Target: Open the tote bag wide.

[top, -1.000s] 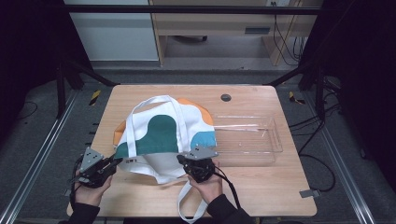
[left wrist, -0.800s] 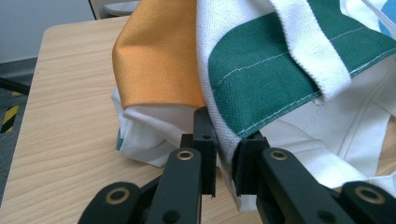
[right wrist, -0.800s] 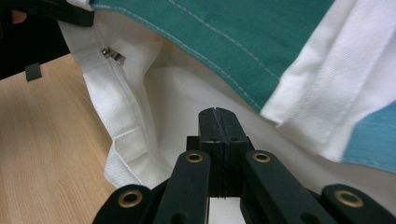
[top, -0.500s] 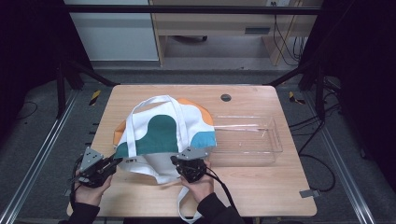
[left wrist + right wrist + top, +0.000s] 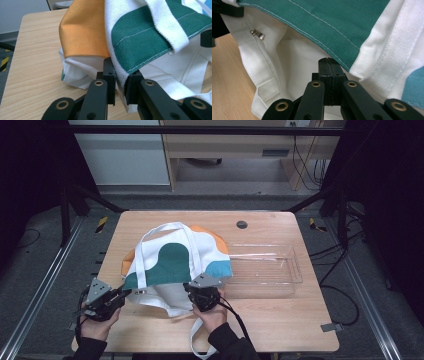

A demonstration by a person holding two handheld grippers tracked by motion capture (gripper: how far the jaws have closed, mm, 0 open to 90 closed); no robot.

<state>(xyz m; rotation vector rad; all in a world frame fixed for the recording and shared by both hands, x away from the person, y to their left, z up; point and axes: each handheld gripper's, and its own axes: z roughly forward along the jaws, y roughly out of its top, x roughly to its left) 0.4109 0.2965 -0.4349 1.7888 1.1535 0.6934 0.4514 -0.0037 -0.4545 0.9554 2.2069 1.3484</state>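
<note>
Left gripper [image 5: 121,295] is sitting at the near left of the table [image 5: 280,320], its jaws set narrow around the hemmed edge of the bag [image 5: 175,265]; in the left gripper view the white and green hem [image 5: 125,75] is running down between the two pads with cloth touching both. Right gripper [image 5: 200,292] is sitting at the bag's near edge, right of centre; in the right gripper view [image 5: 328,61] its jaws are pressing flat together with no gap, tip against the white lining below the green hem, and whether any cloth is caught between them I cannot tell. Bag is lying mid-table, white, green, orange and blue, one strap [image 5: 197,340] trailing toward the near edge. A clear tray [image 5: 292,270] is lying just beside the bag on its right.
</note>
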